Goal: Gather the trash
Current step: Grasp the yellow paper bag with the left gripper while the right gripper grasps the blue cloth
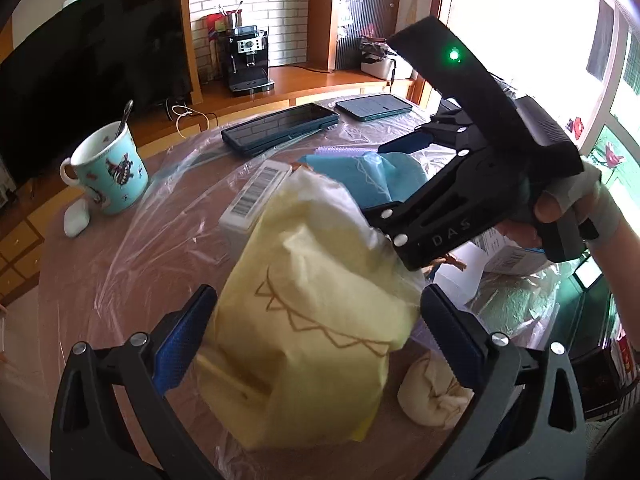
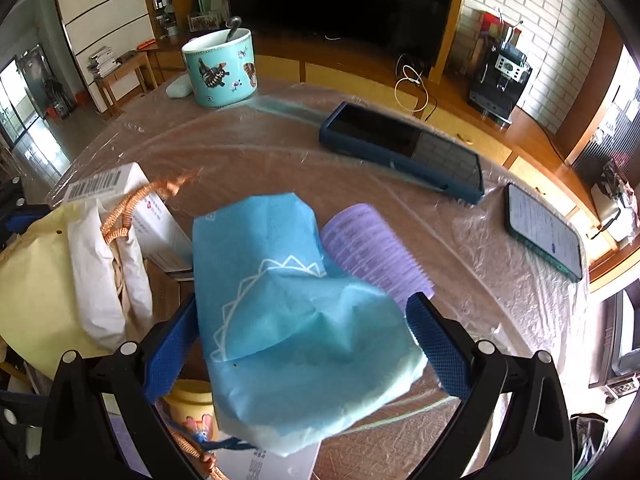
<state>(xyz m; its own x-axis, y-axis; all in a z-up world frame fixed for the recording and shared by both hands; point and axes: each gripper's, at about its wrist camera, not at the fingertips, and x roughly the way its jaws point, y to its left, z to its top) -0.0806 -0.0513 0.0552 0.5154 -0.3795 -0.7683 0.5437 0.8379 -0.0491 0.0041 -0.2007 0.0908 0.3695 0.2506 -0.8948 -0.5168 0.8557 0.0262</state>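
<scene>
A crumpled yellow paper wrapper (image 1: 316,304) with a zigzag line lies between the spread fingers of my open left gripper (image 1: 316,332); whether the pads touch it I cannot tell. It also shows at the left of the right wrist view (image 2: 36,276). A crumpled blue paper wrapper (image 2: 288,320) sits between the fingers of my open right gripper (image 2: 304,340). In the left wrist view, the right gripper (image 1: 404,184) reaches over the blue wrapper (image 1: 360,176) from the right. A small cream paper ball (image 1: 428,396) lies by the left gripper's right finger.
The round table (image 2: 240,148) has a clear plastic cover. On it are a teal mug (image 2: 220,68) with a spoon, a white barcoded box (image 1: 256,196), a purple hair roller (image 2: 376,252), a dark blue case (image 2: 404,148), a phone (image 2: 544,228) and a white earbud case (image 1: 76,218).
</scene>
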